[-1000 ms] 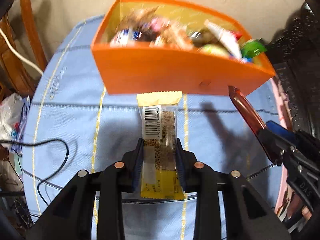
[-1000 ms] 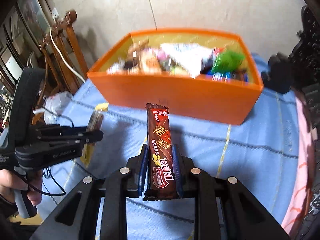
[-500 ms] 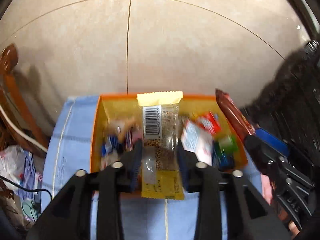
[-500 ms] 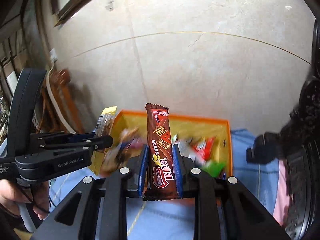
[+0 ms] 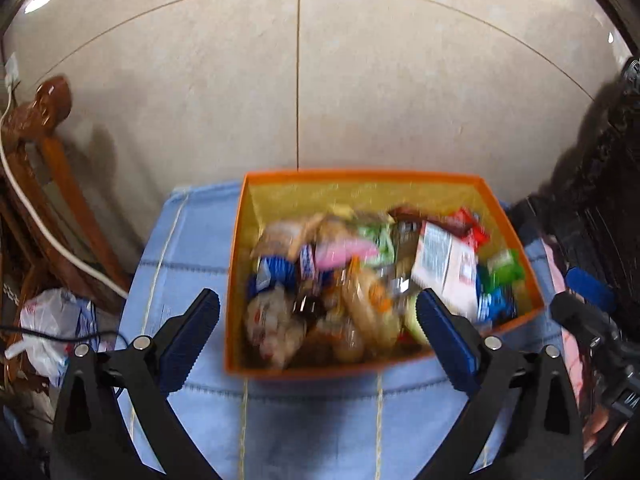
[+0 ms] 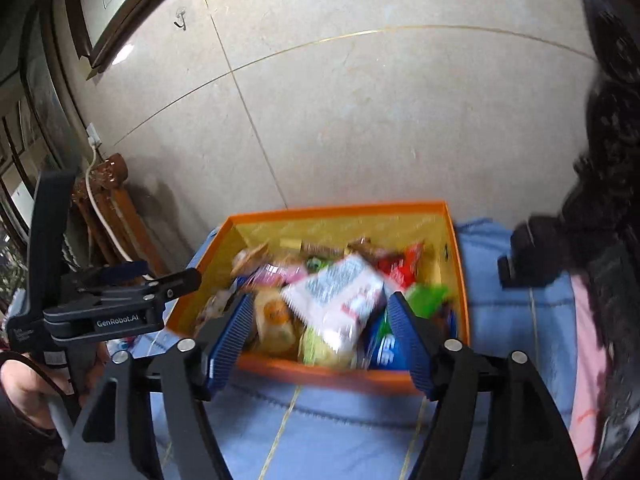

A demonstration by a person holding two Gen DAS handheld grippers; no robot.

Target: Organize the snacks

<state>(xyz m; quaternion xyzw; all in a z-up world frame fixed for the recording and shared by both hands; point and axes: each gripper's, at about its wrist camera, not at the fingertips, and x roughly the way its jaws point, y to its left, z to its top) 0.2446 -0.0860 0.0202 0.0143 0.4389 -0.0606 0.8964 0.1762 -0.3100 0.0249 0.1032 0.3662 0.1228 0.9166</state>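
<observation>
From the left wrist camera, we begin at nine o'clock, where a carved wooden chair [image 5: 48,152] stands against the tiled wall, a white cable [image 5: 44,224] draped across it and a white plastic bag [image 5: 52,320] near its foot. Moving toward the centre, our left gripper [image 5: 318,318] holds its jaws spread wide and empty, the blue pads [image 5: 192,336] framing the near side of an orange box [image 5: 320,372]. The box sits on a counter covered by a light blue cloth [image 5: 192,248] with thin yellow stripes. It has orange outer walls and a yellow lining, and it is heaped with wrapped snacks [image 5: 360,280]: blue, pink and green wrappers, pale yellowish packets, a red wrapper at the far right corner and a white packet with small print [image 5: 444,268] tilted at two o'clock. The heap is blurred, so single items are hard to tell apart. At three o'clock, part of the other gripper shows beside dark carved furniture [image 5: 600,200].

From the right wrist camera, the left gripper enters at nine o'clock, held in our hand [image 6: 24,392]. In the centre, our right gripper [image 6: 320,322] also has its jaws parted and empty, above the near rim of the same box, with the white packet lying uppermost between the pads.
</observation>
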